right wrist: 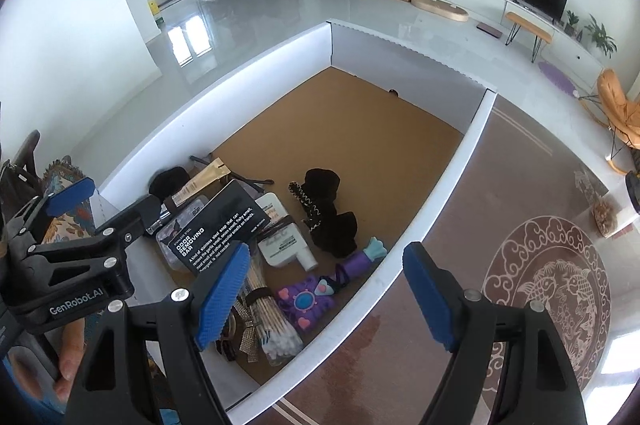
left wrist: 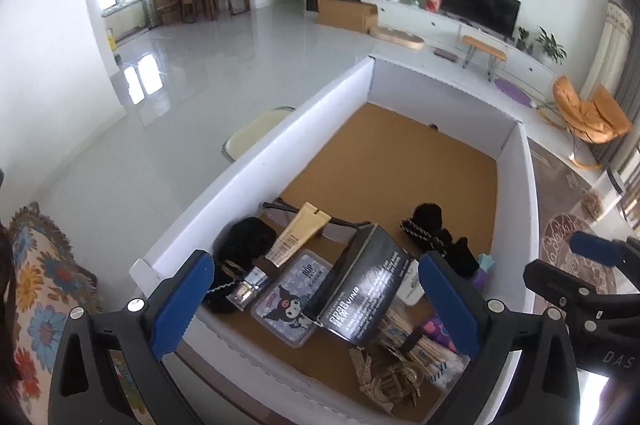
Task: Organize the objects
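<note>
Inside the white box (right wrist: 436, 181) with the brown floor, the things lie together in the near corner, and the far part of the floor is bare. A black carton (right wrist: 218, 225) with white print rests tilted on a clear case (left wrist: 286, 299) with a cartoon sticker. Beside the carton are a gold tube (left wrist: 294, 233), a white bottle (right wrist: 282, 245), a black cloth piece (right wrist: 328, 213) and a purple toy (right wrist: 306, 299). A bundle of cotton swabs (right wrist: 272, 321) lies near the front wall, next to a glittery bow (left wrist: 394, 379).

The left gripper (left wrist: 316, 299) hangs over the carton with its blue pads wide apart and nothing between them touches the pads. The right gripper (right wrist: 326, 299) is also wide, empty, above the toy and the right wall of the box. Outside this wall lies a brown rug (right wrist: 520, 265).
</note>
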`<state>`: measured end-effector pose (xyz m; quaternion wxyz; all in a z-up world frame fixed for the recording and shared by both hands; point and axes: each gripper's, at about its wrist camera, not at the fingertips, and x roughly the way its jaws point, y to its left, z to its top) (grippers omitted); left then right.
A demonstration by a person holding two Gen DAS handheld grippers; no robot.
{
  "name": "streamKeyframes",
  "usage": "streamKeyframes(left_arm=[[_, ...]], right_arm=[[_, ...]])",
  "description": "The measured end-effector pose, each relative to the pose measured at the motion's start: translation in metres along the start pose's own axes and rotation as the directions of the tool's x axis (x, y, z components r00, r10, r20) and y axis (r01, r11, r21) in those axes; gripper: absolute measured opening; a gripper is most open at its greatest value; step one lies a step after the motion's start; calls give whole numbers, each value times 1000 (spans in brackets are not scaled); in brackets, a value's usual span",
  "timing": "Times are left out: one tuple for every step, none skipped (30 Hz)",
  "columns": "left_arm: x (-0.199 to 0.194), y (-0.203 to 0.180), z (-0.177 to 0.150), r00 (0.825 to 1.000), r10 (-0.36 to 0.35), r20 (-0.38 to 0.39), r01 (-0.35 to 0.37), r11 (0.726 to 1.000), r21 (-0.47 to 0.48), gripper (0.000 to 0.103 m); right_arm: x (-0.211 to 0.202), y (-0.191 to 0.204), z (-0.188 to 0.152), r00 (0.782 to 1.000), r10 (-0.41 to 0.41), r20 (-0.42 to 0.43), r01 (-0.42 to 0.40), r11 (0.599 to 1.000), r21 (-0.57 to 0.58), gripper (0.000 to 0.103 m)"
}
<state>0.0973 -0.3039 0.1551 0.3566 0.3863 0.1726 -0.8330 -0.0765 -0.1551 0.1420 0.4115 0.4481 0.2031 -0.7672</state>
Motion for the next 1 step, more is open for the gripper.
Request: streamKeyframes(left_arm=[[-1,0,0,1000,9,13,-9,1000,2,103]], right_arm=[[0,-1,0,1000,2,1,-2,1000,3,80]])
